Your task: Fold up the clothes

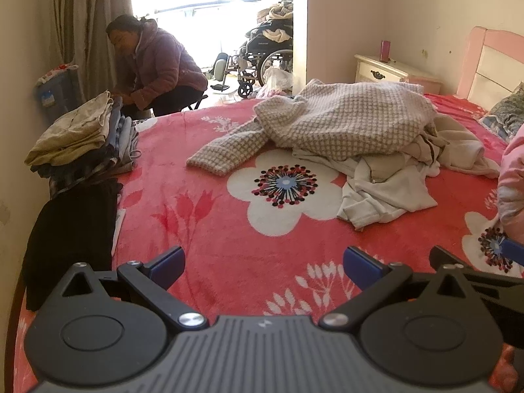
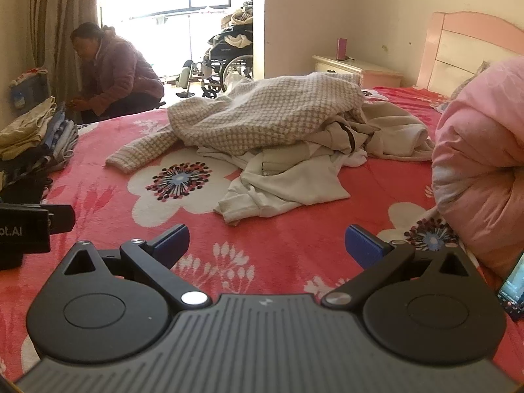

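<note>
Two grippers hover low over the red floral blanket [image 1: 229, 229], each with its blue-padded fingers spread wide and nothing between them: the left gripper [image 1: 263, 263] and the right gripper [image 2: 267, 240], side by side.

Nearest the fingers is bare blanket. Just off the left gripper's left finger lies a flat black garment [image 1: 70, 226] at the bed's edge, and beyond it, farther left, a stack of folded clothes [image 1: 82, 137].

Ahead and a little right of both pairs of fingers sits the unfolded heap, well apart from the pads: a white garment [image 2: 281, 183] in front, a checked knit sweater [image 2: 262, 114] draped over the top with one sleeve trailing toward the left, and a beige garment [image 2: 393, 134] tucked behind on the right.

The likely trouble is the tangle. The white piece is pinned under the sweater, so pinching its near hem and pulling would probably drag the whole pile along, or bring up two layers at once. The thick knit could also slip from smooth pads if only a thin edge is caught.

A pink quilt [image 2: 478, 163] bulges close beside the right gripper's right finger and could snag a wide swing. The leaning stack on the left looks ready to topple if a garment is dropped on it carelessly.

A seated person [image 1: 157, 68] is beyond the bed's far edge.
</note>
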{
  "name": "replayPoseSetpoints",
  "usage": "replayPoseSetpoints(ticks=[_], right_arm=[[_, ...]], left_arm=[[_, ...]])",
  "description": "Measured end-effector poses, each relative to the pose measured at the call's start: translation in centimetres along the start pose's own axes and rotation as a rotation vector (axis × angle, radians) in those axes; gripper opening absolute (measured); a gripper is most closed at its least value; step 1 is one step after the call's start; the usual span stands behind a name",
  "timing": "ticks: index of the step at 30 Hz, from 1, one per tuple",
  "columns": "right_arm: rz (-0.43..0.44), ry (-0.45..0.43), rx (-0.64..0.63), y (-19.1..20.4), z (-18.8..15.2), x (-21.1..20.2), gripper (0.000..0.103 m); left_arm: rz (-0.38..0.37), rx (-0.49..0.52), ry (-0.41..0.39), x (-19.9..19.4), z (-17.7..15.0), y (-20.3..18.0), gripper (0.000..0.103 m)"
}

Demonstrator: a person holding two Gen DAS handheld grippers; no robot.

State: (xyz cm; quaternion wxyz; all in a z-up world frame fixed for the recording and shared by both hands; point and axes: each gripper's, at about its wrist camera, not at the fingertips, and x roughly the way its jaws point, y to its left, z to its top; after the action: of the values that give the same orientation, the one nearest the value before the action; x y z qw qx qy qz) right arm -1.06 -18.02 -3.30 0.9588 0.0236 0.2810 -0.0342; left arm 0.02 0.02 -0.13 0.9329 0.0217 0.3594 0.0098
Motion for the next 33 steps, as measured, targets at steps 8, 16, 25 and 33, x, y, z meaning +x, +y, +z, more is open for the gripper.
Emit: replayPoseSetpoints(ticks=[8, 16, 25, 33], right_arm=[[-0.008, 0.015, 0.011, -0.7, -0.6, 0.6, 0.102], [-0.024, 0.061, 0.040, -1.4, -0.2, 0.8, 0.102], [-0.033, 0.103, 0.044, -1.3, 0.1, 1.2, 0.102], [-0.039, 0.114, 0.044, -1.2, 0.0, 1.1, 0.102]], left_arm=[[-0.006, -0.021, 0.056, 0.8, -0.7, 0.1, 0.103], [-0.010, -0.057, 0.121, 1.7, -0.7, 0.8, 0.103], [0.006, -0.086, 0.160, 2.6, -1.1, 1.4, 0.103], [0.033, -0.070, 0.152, 2.4, -1.1, 1.2, 0.103]])
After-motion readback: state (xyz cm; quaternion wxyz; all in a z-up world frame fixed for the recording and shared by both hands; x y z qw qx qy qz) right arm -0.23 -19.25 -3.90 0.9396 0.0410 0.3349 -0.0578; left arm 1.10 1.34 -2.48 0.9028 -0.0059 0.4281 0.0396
